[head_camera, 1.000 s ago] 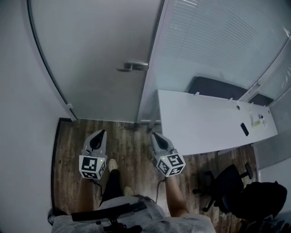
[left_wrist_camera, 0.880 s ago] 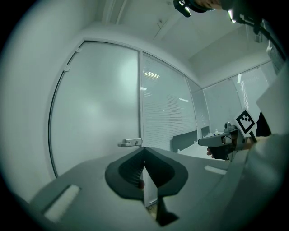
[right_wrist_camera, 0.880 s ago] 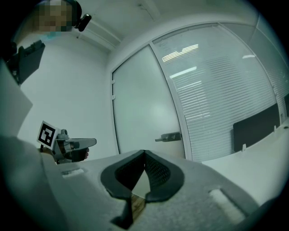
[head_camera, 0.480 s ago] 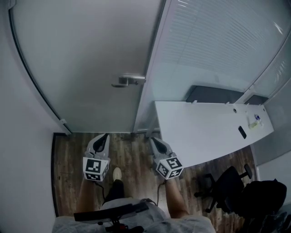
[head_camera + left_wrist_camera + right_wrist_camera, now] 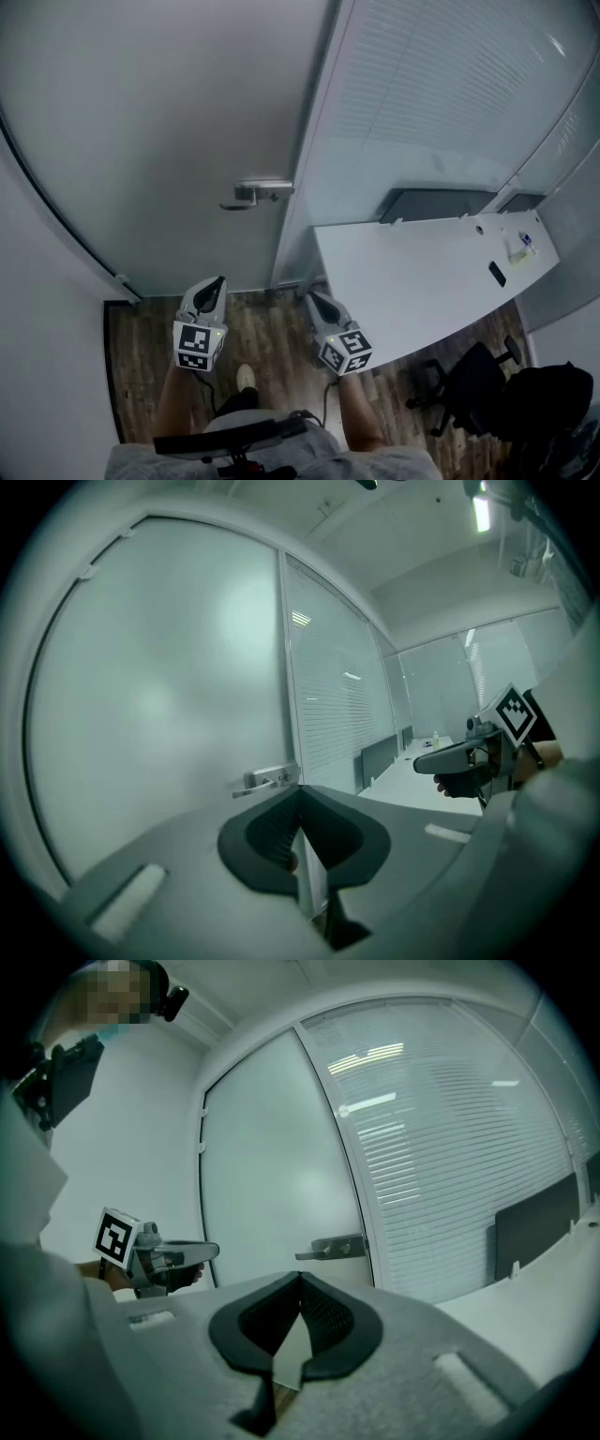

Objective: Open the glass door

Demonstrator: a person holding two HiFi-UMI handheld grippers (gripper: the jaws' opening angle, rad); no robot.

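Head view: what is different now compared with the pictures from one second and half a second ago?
The person has stepped closer to the glass door: its handle and the white desk now sit lower in the head view, and less floor shows. The left gripper and right gripper came forward too. Unchanged: door looks closed, handle untouched, both grippers shut and empty.

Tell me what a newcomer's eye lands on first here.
The frosted glass door fills the head view's upper left, its metal lever handle at its right edge. Below, the left gripper and right gripper point toward it, both shut, empty, clear of the handle. A long white desk stretches to the right.
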